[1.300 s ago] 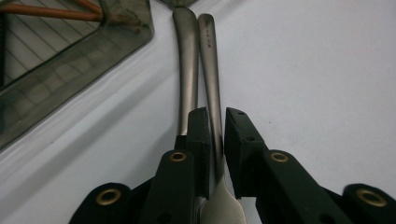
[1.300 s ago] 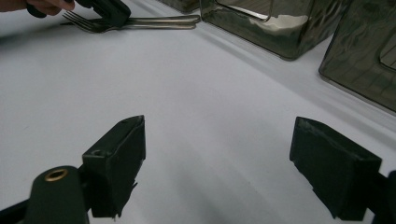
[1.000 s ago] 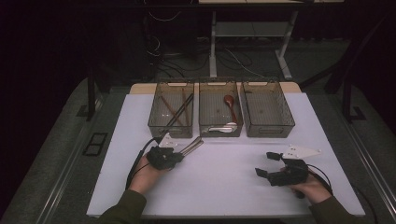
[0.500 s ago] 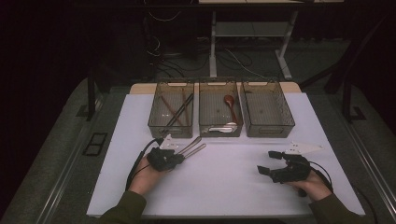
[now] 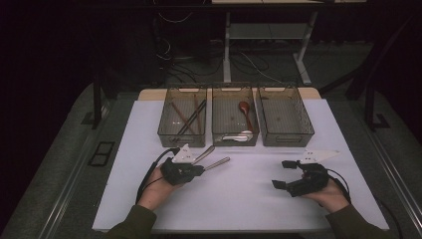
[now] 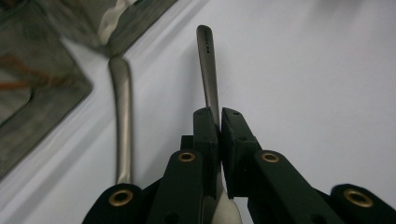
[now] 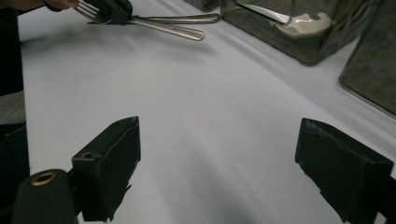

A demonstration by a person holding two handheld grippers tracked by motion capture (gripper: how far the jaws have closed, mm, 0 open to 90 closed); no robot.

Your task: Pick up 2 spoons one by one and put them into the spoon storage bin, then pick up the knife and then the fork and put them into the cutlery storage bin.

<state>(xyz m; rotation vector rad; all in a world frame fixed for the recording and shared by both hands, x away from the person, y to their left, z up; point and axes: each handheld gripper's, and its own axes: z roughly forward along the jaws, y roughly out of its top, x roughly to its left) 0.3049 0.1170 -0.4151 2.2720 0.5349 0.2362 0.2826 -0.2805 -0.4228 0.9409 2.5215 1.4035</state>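
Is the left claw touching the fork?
Touching: in the left gripper view, the left claw is shut on the fork handle, jaws pressing both sides.

Counts: 3 clear bins (image 5: 236, 117) in a row at the back of the desk (image 5: 249, 199). Left bin: 2 pairs of chopsticks by the look of it, one dark (image 5: 191, 119), one brown (image 5: 180, 115); exact stick count unclear. Middle bin: 2 spoons, 1 red-brown (image 5: 244, 108), 1 white (image 5: 237, 135). Metal cutlery on the desk: 2 pieces, a fork (image 5: 217, 163) and one other handle (image 5: 204, 154). Claws: 2, left (image 5: 199, 170) and right (image 5: 281, 174).
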